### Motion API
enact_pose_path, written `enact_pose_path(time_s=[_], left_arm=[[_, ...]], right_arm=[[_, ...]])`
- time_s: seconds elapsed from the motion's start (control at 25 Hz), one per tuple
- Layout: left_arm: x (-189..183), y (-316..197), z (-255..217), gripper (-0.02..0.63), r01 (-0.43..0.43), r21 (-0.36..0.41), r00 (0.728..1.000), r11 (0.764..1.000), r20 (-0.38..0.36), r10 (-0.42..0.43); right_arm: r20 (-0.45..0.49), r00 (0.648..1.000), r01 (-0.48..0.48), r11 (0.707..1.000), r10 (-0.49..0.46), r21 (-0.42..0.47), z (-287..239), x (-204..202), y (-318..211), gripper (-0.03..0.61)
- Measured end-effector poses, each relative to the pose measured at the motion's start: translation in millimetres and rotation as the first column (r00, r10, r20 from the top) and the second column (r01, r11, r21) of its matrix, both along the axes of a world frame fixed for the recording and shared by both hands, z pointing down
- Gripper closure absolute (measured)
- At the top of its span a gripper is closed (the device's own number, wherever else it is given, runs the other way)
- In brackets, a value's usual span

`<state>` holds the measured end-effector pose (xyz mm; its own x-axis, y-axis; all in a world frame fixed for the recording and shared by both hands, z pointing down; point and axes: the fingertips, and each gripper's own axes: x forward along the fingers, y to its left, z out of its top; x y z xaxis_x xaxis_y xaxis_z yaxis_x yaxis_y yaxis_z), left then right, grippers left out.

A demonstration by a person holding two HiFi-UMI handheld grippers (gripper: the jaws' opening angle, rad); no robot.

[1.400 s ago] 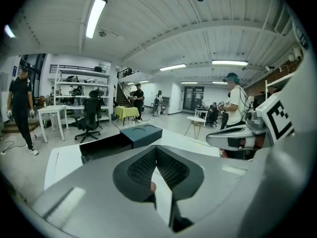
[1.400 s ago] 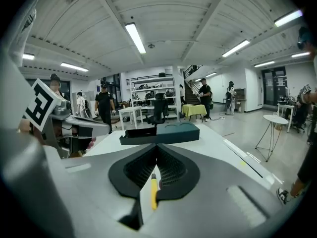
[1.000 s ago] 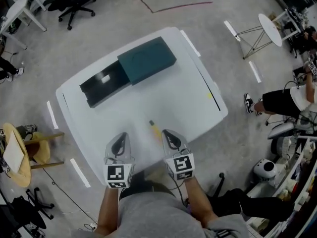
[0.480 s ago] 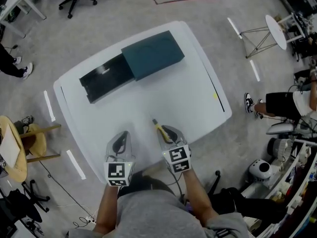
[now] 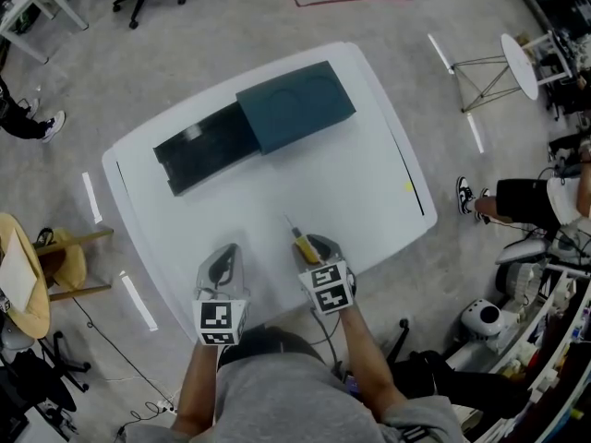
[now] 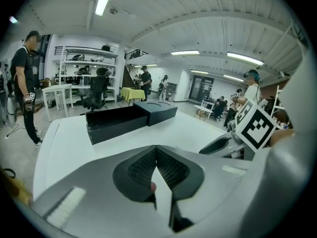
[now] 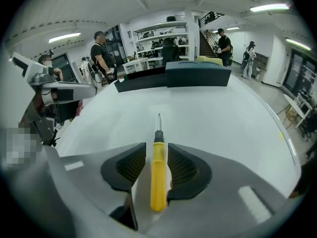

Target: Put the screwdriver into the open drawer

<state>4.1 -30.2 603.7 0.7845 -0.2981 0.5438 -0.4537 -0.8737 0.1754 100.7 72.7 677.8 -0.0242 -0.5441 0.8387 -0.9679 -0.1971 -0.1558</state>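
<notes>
The right gripper (image 7: 156,151) jaws have just been opening and stand wide astride the screwdriver (image 7: 158,182), unclamped. Its axis runs 6-to-12 o'clock, with the tip toward the drawer (image 7: 141,82) at 11 o'clock.

I can't read a single word, number or brand name anywhere in these views. The only printed marks are black-and-white square markers (image 5: 220,324) on the cube of the left gripper (image 5: 224,253) and on the cube of the right gripper (image 5: 310,245). One of them also faces the left gripper's camera. They are coded block patterns, not lettering, so there is nothing in them I can read.
</notes>
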Motion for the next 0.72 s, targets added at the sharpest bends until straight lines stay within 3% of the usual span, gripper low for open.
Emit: enact_pose_path(time_s=[0.28,0.72], left_arm=[[-0.2,-6.7,3.3,0.601,-0.003,-0.010,1.000,1.000,0.002,0.003],[-6.7,-10.6,2.4,0.601,-0.004,0.002,1.000,1.000,0.000,0.004]], right_arm=[[-0.031,0.999,-0.015,0.999,0.014,-0.038,12.2,0.7,3.4,0.486],[-0.033,0.999,-0.024,0.999,0.024,-0.026,6.8,1.4,0.7,0.492]])
